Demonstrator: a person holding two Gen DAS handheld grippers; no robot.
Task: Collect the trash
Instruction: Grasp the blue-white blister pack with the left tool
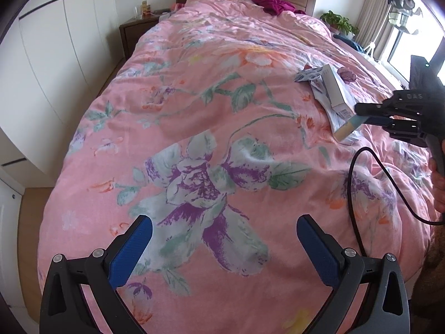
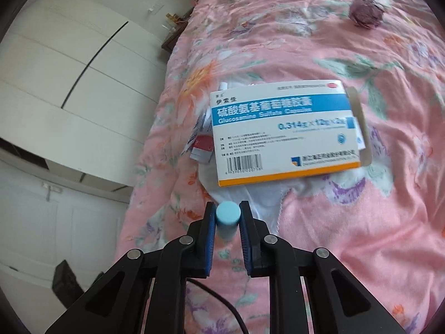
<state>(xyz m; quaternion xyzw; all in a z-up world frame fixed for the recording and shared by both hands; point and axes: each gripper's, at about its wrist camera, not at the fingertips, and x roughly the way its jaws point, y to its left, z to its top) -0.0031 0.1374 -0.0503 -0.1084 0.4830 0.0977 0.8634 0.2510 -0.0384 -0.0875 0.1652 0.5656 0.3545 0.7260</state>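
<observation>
The right gripper point(image 2: 228, 217) is clamped on a small light-blue tube point(image 2: 228, 215), pinched right at its fingertips. The medicine box point(image 2: 283, 136) lies just ahead on the quilt point(image 2: 361, 222). The left gripper point(image 1: 224, 247) is wide open, holding nothing.

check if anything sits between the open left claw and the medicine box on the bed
Nothing visible does. Only bare floral quilt lies between the left claw and the medicine box. The right claw, beside the box, grips a light blue tube.

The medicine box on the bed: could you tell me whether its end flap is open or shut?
Open: the medicine box lies flat on the quilt, and a brown cardboard flap sticks out from its right end.
</observation>
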